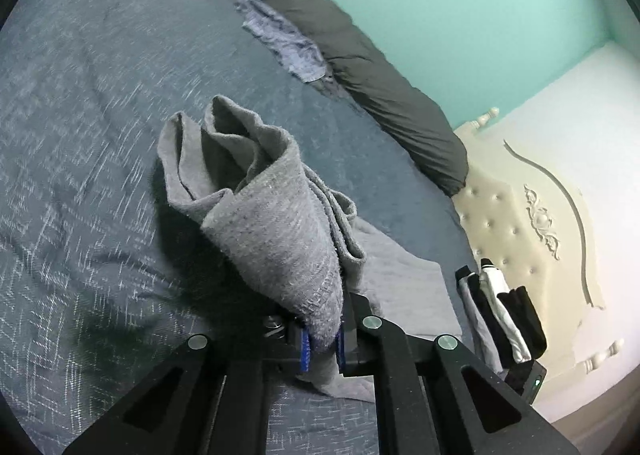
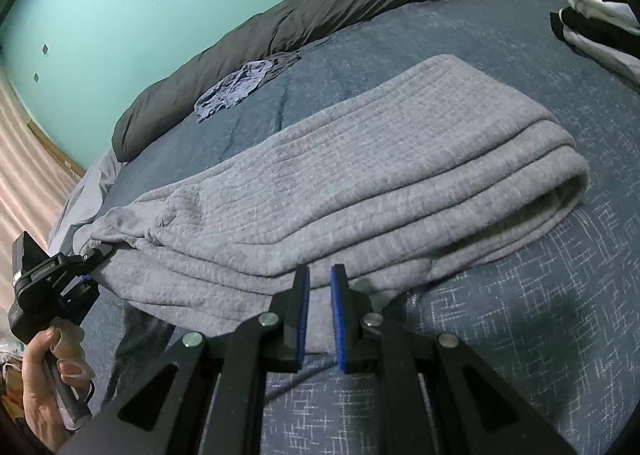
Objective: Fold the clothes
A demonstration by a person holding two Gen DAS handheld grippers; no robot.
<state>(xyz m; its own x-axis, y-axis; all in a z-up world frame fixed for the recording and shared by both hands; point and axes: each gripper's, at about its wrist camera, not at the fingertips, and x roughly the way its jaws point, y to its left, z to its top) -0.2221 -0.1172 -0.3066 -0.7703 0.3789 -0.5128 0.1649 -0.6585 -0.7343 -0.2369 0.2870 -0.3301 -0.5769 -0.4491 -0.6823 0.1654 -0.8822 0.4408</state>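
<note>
A grey knit garment (image 2: 360, 159) lies folded lengthwise across the blue patterned bedspread (image 2: 520, 315). My left gripper (image 1: 323, 335) is shut on one end of it, and that end (image 1: 272, 223) stands lifted and bunched in front of the camera. In the right wrist view the left gripper (image 2: 86, 259) shows at the far left, pinching the garment's end, with a hand (image 2: 52, 355) on its handle. My right gripper (image 2: 322, 275) sits at the garment's near long edge. Its blue pads are almost together and I see no cloth pinched between them.
A dark grey rolled duvet (image 2: 280, 27) runs along the bed's far side by the teal wall. A crumpled blue garment (image 2: 236, 89) lies beside it. Folded black and white clothes (image 1: 500, 315) are stacked near the tufted cream headboard (image 1: 520, 215).
</note>
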